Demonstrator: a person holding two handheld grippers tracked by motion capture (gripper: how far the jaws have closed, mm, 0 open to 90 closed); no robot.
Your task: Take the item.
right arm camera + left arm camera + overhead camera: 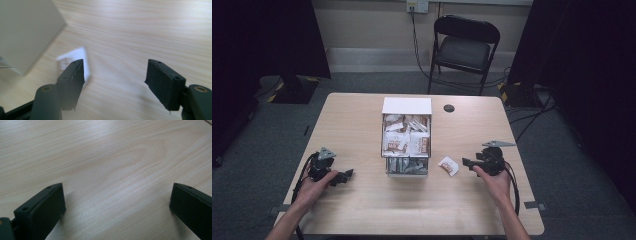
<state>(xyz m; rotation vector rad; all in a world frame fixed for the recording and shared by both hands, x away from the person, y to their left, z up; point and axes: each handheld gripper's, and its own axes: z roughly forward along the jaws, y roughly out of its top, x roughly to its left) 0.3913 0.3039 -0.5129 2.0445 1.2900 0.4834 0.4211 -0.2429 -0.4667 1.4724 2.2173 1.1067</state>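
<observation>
Right gripper (468,162), a black two-jaw tool held in the person's right hand (492,180), rests low over the pale wooden table (362,210) with its jaws spread wide and nothing between them. Its tips point toward the table's middle, at a small white sachet with brown print (448,165) that lies flat on the wood just beside them. In the right gripper view the sachet (75,58) shows blurred, partly hidden behind one jaw rather than centred in the gap, so the tool is aimed slightly off it. The packet's long axis looks to run at a slant across the table, though it is too small to judge closely.

The sachet sits just to the right of a clear plastic drawer box with a white top (407,106), whose open drawer is packed with similar white and brown packets; packet and box are near each other but not touching.

The left gripper (346,175), in the left hand (314,187), is also fully open and empty, over bare wood on the far side of the box, well apart from the sachet. The right hand is plainly the nearer one, and the pick probably calls for shifting sideways so the packet falls between the jaws before closing.
</observation>
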